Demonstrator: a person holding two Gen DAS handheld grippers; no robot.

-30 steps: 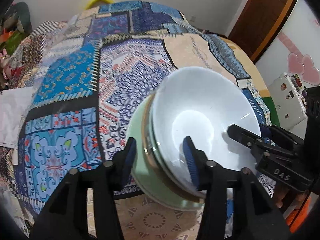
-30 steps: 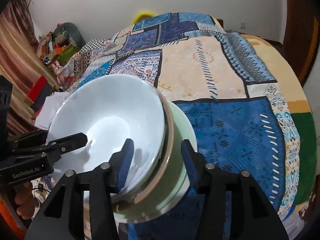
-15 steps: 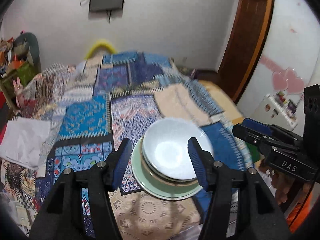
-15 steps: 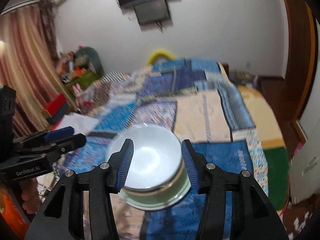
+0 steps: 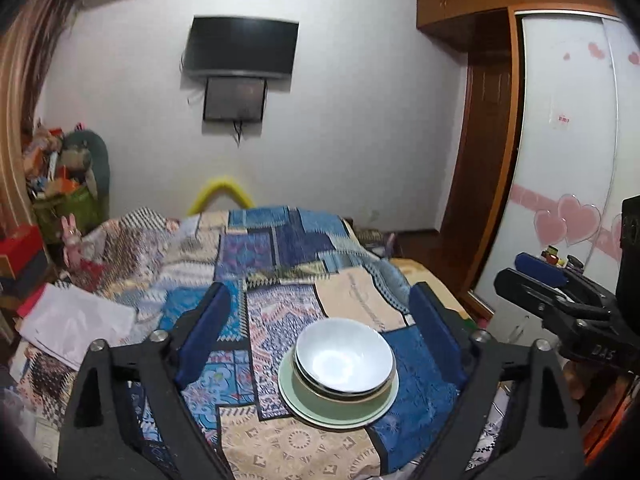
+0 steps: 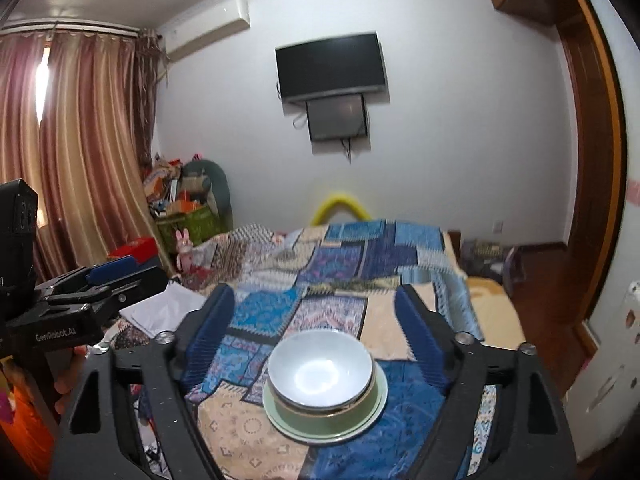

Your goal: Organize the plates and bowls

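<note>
Both the left gripper (image 5: 316, 336) and right gripper (image 6: 314, 334) are opening, empty, above the stacked bowls (image 5: 344, 362); withdraw straight, clear of its green plate (image 5: 340, 412).

The white bowl (image 5: 345, 356) is glossy and smooth, like glazed ceramic, catching a bright sheen inside, and it sits nested in a green bowl (image 6: 326, 412) with a shiny gold-toned rim on a smooth, pale green plate (image 5: 340, 408) with a softer gloss. The bed (image 5: 280, 280) under them wears a matt, woven-looking patchwork cloth, with a sheet of matt white paper (image 5: 76, 322) lying on it. The left gripper (image 5: 320, 334) and right gripper (image 6: 316, 330) are matt black plastic with bright metal screws, their fingers (image 5: 204, 328) faced with ribbed blue pads, while the wardrobe (image 5: 480, 160) frame is polished brown wood.
</note>
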